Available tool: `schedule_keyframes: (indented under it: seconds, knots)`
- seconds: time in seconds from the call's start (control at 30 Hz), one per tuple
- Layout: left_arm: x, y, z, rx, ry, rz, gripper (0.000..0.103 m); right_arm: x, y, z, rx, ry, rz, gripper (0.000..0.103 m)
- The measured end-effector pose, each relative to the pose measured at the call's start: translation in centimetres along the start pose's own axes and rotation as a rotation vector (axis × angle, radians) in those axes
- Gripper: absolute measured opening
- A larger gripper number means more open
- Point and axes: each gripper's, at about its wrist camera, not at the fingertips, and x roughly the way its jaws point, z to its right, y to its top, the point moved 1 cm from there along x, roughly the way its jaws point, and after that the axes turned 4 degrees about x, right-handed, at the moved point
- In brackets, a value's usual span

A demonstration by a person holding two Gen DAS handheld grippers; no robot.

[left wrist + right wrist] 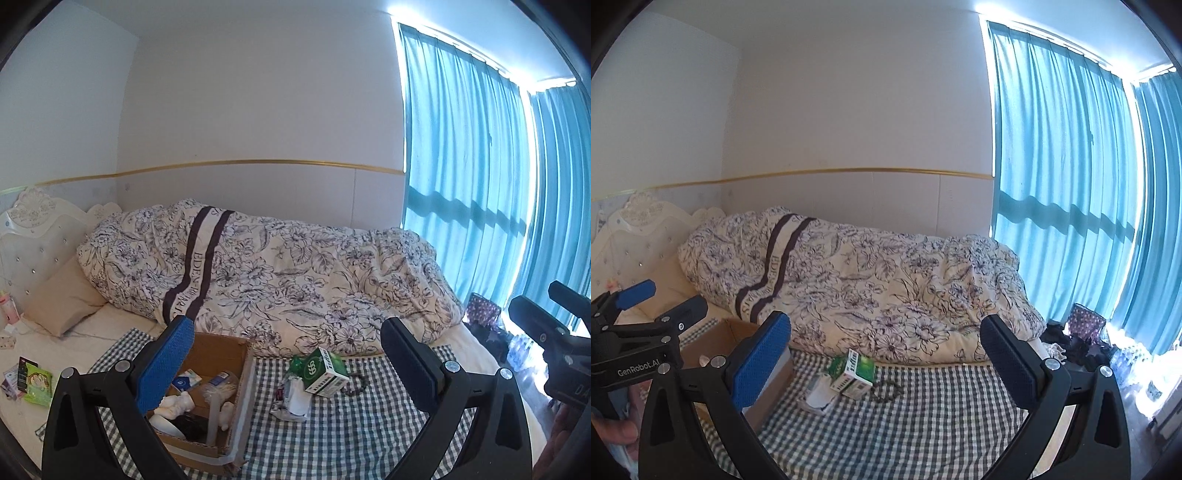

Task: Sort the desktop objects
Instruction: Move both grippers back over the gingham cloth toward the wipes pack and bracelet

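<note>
Left gripper: held level above the checked cloth, aimed across the bed at the far wall. Fingers wide apart, nothing between them; blue pad at 9 o'clock, black pad at 3 o'clock. In the right wrist view the same tool shows at 9 o'clock, a hand wrapped round its grip low at the frame edge.

Right gripper: same level pose, also aimed across the bed, fingers spread wide and empty. Its black body enters the left wrist view at 3 o'clock.

Cardboard box: open top, on the cloth at 7 o'clock of the left wrist view, partly behind the blue pad. Contents: white figurine, small blue-and-white packet, clear plastic item, something dark; details unclear.

Green carton: tilted, lying on the cloth just right of the box, between the spread fingers in both views. It rests against a crumpled wrapper.

Bead bracelet: dark, on the cloth just beside the carton at its 3 o'clock.

Quilt: floral, heaped along the far side of the bed at 12 o'clock.

Pillow, headboard: at 9 o'clock.

Green packet and small cards: on the sheet at 8 o'clock, well apart from the box.

Curtains: blue, drawn, at 2 o'clock.
</note>
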Motion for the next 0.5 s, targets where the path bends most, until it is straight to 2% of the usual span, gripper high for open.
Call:
schedule_keyframes:
  seconds: [0.2,0.33,0.5]
  knots:
    - [3.0,-1.3,1.0,0.011,-0.009,-0.044,0.103,2.8,-1.5,1.0,0.008,-0.001,-0.063,0.103]
    - [5.4,-2.4,1.6,0.019,-0.012,-0.079,0.103,5.6,-3.1,1.8,0.035,0.025,-0.152,0.103]
    - [8.5,-4.1,2.4,0.029,-0.02,-0.127,0.103,8.5,-5.1,2.9,0.051,0.011,-0.189,0.103]
